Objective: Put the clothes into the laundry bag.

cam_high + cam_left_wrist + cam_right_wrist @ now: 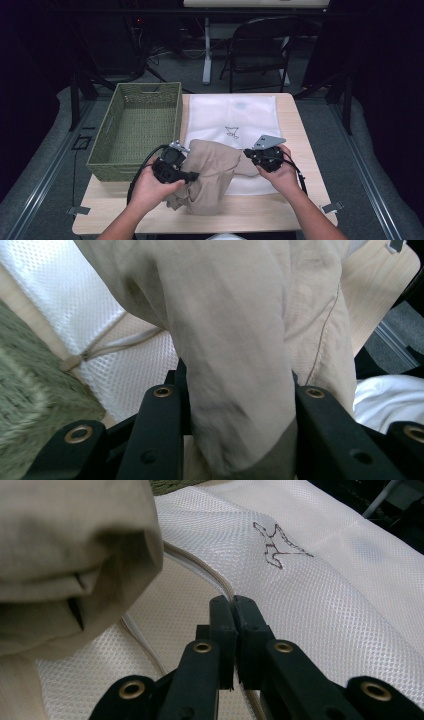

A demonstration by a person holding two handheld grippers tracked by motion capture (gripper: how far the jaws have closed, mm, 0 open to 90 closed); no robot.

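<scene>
The left gripper [186,161] is clamped on a bunch of the tan cloth [210,172] — its 2 jaws squeeze a thick fold between them. The cloth sits in a heap near the front of the counter [295,202], partly on top of the white mesh bag [235,117] and just beside the green basket [137,127]. The right gripper [248,154] has its jaws pressed together on the edge of the mesh bag's opening — right next to the cloth.

grippers: two, left gripper [181,162] and right gripper [254,154]
hands: two
beige garment [212,172]: one
white mesh bag [235,117]: one
green woven basket [132,131]: one
table [295,200]: one
folding chair [260,47]: one
</scene>
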